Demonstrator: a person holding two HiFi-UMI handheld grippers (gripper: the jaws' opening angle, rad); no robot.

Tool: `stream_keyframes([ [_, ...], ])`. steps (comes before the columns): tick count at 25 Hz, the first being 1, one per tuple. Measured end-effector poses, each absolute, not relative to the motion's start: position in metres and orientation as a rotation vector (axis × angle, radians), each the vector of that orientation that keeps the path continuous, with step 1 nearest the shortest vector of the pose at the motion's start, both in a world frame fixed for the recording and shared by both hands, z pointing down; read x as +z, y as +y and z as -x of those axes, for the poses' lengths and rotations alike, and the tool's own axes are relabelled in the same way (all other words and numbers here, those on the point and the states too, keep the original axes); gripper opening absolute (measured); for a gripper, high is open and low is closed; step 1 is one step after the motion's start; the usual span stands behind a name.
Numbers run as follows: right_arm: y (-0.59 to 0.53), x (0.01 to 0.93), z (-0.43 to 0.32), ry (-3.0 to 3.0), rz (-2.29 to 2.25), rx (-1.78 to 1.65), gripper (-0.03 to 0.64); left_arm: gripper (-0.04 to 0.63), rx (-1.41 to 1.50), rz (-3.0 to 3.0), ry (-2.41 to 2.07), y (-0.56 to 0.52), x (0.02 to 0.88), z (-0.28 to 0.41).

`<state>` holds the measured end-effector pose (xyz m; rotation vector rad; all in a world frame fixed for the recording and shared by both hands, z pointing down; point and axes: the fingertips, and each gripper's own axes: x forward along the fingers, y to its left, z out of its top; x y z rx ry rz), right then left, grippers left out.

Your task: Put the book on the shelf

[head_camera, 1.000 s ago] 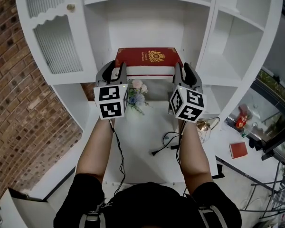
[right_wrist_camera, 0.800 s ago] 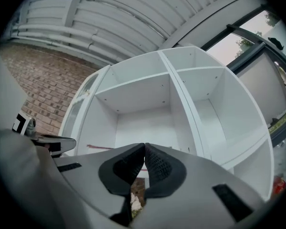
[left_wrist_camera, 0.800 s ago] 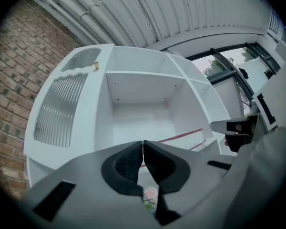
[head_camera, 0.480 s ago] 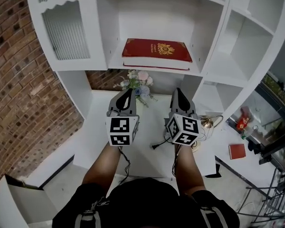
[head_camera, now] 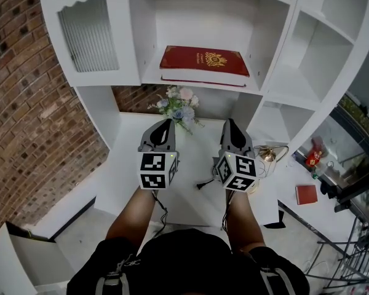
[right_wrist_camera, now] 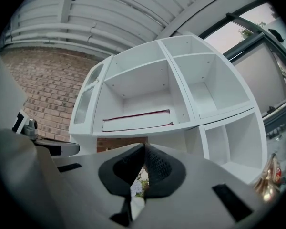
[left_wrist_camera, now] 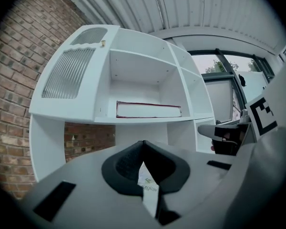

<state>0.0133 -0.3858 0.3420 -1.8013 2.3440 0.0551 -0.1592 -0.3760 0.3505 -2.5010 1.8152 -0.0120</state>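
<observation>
The red book (head_camera: 204,61) lies flat on the white shelf (head_camera: 151,74). My left gripper (head_camera: 165,123) and right gripper (head_camera: 229,123) hover below it, both pressed together, empty. Placement looks complete; next I need only lower my arms.

The left gripper (head_camera: 165,125) and right gripper (head_camera: 230,124) are grey with black pads (left_wrist_camera: 126,166), each with a black-and-white marker cube (head_camera: 155,169) at six o'clock. The person wears a black top (head_camera: 178,260).
</observation>
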Motion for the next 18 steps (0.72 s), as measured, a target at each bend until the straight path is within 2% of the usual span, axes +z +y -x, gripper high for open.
stream_keyframes([
  [18, -0.375, 0.357, -0.017, 2.362, 1.799, -0.008, 0.014, 0.014, -0.07, 2.5, 1.814, -0.36, 0.361, 0.145],
])
